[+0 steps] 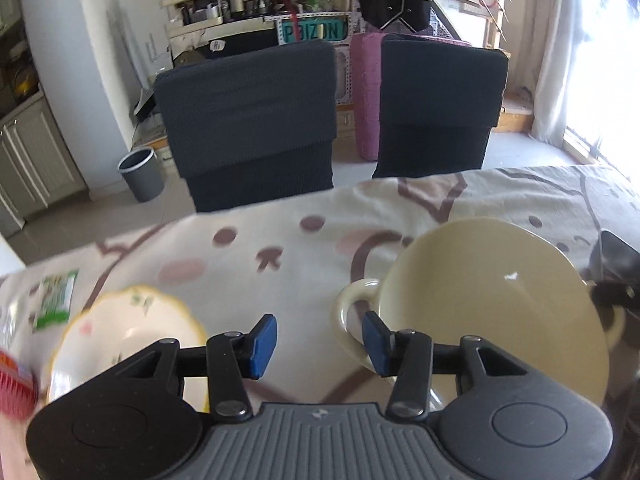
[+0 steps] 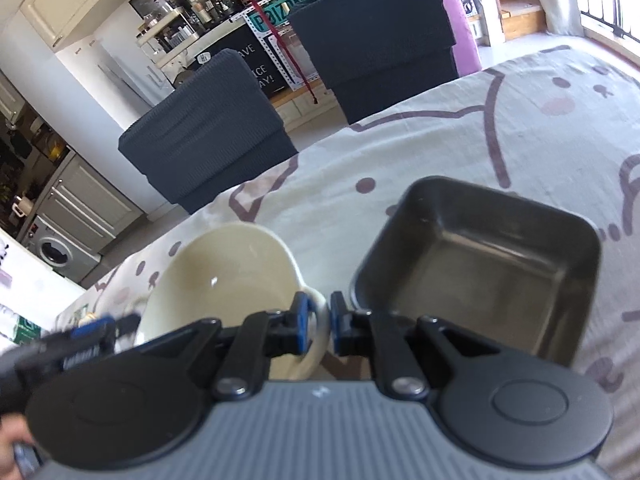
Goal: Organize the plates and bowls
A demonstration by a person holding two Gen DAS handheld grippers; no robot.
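Observation:
A cream bowl [image 1: 492, 304] with two loop handles sits on the patterned tablecloth [image 1: 280, 248]. My left gripper [image 1: 319, 346] is open and empty just left of its near handle [image 1: 346, 308]. A small floral bowl with a yellow rim [image 1: 132, 332] lies to its left. In the right wrist view the cream bowl [image 2: 224, 276] stands beside a black square dish [image 2: 480, 264]. My right gripper [image 2: 320, 328] has the bowl's other handle [image 2: 320, 312] between narrowly parted pads, with a sliver of gap at the right pad. The left gripper [image 2: 92, 332] shows blurred at the left.
Two dark chairs [image 1: 248, 120] [image 1: 440, 108] stand at the table's far edge. A green snack packet [image 1: 56, 300] and a red object [image 1: 16, 388] lie at the left. The black dish's corner [image 1: 616, 256] shows at the right. A hand [image 2: 8, 440] is at the lower left.

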